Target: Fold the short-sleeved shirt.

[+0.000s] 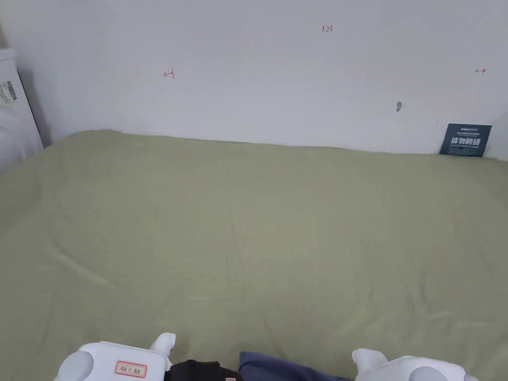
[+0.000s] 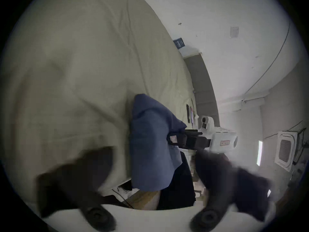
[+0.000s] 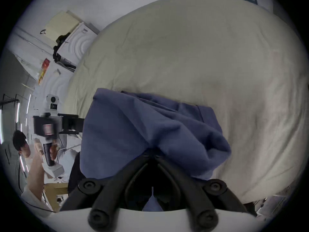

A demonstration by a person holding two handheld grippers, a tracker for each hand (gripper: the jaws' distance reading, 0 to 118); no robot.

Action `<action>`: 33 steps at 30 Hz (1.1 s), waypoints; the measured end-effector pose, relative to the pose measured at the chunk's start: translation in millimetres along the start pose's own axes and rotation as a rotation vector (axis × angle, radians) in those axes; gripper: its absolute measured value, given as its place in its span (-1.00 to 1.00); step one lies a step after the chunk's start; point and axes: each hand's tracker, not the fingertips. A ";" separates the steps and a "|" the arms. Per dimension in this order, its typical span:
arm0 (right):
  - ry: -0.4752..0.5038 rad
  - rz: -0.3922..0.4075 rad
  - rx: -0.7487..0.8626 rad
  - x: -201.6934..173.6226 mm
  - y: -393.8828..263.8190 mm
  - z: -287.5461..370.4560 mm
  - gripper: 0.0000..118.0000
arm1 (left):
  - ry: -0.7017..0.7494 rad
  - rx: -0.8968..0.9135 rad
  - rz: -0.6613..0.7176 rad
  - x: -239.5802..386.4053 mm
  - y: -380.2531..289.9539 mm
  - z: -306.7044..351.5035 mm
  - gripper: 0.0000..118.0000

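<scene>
One blue shirt on green bed, R gripper clamped on it, L gripper jaws spread, blurred.

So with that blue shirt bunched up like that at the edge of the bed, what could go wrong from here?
The right gripper pinches just one bunched fold of the blue shirt, so the cloth might slip free. The left gripper is open and holds nothing, so the shirt hangs crumpled and may land wrinkled on the green bed sheet.

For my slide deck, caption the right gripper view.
Right tool shut on bunched blue shirt above the green sheet.
</scene>
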 end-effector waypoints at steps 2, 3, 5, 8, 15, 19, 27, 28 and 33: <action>-0.008 0.009 -0.001 -0.8 -0.6 0.0 -1.00 | -0.086 0.020 0.006 -4.2 1.7 -8.9 1.00; -0.008 0.009 0.000 -0.4 -0.7 0.0 -1.00 | -0.113 -0.005 0.022 -9.3 2.8 -16.1 1.00; -0.001 -0.001 0.003 1.0 -1.0 0.6 -1.00 | -0.085 -0.028 0.066 -16.5 2.2 -31.2 1.00; 0.010 -0.012 0.009 3.2 -2.6 0.5 -1.00 | -0.169 0.002 0.029 -14.5 2.7 -39.2 1.00; 0.014 -0.022 0.012 3.0 -2.5 1.4 -1.00 | -0.068 -0.103 -0.096 7.5 6.1 -63.7 0.96; 0.021 -0.023 0.020 4.8 -4.0 2.7 -1.00 | 0.041 -0.095 -0.133 8.4 2.9 -50.5 -0.58; -0.006 0.000 0.035 -10.0 -3.8 6.6 -1.00 | -0.049 -0.057 -0.051 -10.3 -1.8 -43.7 -0.58; -0.011 0.002 0.038 -14.8 -3.2 8.6 -1.00 | -0.049 -0.056 -0.059 -8.3 -1.0 -40.6 -0.58; -0.059 0.063 0.080 -61.5 2.6 15.1 -1.00 | -0.102 0.005 -0.075 -9.7 9.2 -3.6 -0.58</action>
